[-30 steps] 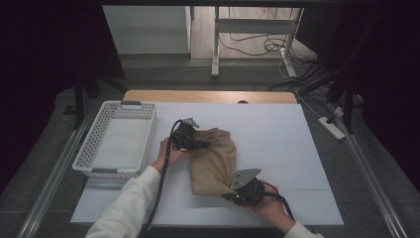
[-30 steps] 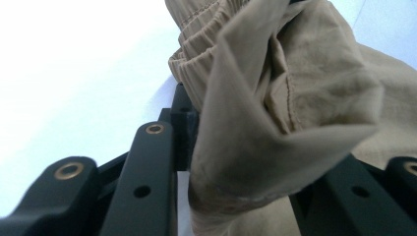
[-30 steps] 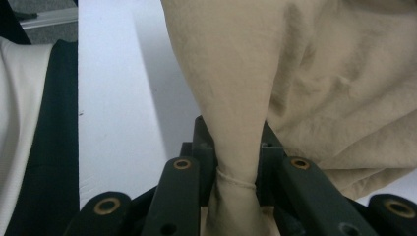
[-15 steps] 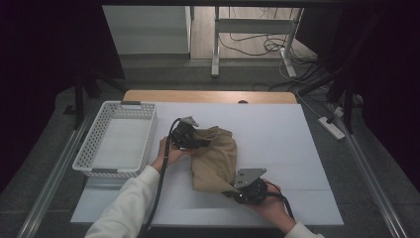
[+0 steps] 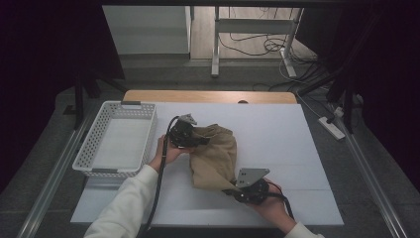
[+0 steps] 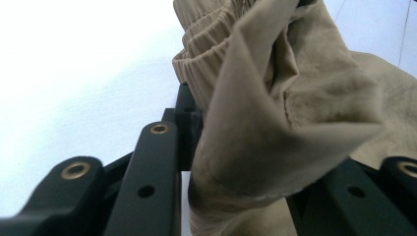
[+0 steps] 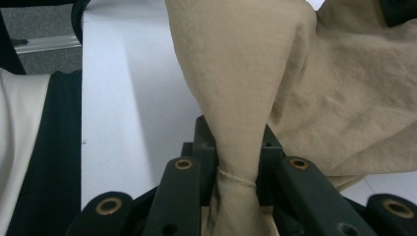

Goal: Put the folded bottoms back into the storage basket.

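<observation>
A tan cloth garment (image 5: 215, 156) with an elastic waistband (image 6: 206, 54) lies bunched in the middle of the white table (image 5: 277, 134). My left gripper (image 5: 194, 140) is at its far left end, shut on a fold of the fabric (image 6: 255, 147) near the waistband. My right gripper (image 5: 236, 190) is at the garment's near right corner, shut on a gathered, hemmed end of the cloth (image 7: 236, 147). The fabric stretches between the two grippers. The pads are hidden by cloth in both gripper views.
A white perforated basket (image 5: 119, 144) stands on the table's left side, close to my left hand. Bare white tabletop (image 5: 292, 148) lies to the right of the garment. A wooden edge (image 5: 208, 96) runs along the table's far side, with cables (image 5: 257, 47) on the floor beyond.
The right gripper has slid slightly toward the front edge, drawing the cloth's near corner with it. The left gripper has stayed in place.
</observation>
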`<state>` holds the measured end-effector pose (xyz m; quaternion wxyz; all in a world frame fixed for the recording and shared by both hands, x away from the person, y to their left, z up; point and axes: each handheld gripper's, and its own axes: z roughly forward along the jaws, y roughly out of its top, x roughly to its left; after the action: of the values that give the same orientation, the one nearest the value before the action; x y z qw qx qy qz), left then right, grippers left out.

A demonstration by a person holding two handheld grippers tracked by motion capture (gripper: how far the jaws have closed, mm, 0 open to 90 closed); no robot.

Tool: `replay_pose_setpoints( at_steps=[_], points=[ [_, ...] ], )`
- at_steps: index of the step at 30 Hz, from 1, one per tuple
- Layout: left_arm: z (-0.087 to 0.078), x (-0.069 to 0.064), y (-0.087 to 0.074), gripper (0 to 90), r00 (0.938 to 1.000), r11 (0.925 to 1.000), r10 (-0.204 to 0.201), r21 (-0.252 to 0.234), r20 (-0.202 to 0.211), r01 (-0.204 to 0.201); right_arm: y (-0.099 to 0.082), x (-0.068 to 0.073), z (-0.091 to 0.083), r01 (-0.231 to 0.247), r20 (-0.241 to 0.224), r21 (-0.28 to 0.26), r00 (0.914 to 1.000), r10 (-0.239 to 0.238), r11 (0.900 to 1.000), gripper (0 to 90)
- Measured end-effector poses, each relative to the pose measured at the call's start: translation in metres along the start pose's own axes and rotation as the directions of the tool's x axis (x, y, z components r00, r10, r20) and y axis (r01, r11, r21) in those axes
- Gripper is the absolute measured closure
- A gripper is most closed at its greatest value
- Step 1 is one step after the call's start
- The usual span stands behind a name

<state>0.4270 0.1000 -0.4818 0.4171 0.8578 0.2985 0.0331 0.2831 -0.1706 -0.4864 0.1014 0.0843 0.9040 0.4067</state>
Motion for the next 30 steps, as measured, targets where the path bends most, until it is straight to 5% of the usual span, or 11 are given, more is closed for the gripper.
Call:
replay_pose_setpoints(
  at_steps=[30],
  points=[
    [-0.044,-0.007,0.005,68.6,0.9996,0.9986,0.024,-0.047,-0.013,-0.024,0.022,0.002,-0.002,-0.002,-0.010,-0.087,0.9999,0.001,0.9962,77.3]
  ],
)
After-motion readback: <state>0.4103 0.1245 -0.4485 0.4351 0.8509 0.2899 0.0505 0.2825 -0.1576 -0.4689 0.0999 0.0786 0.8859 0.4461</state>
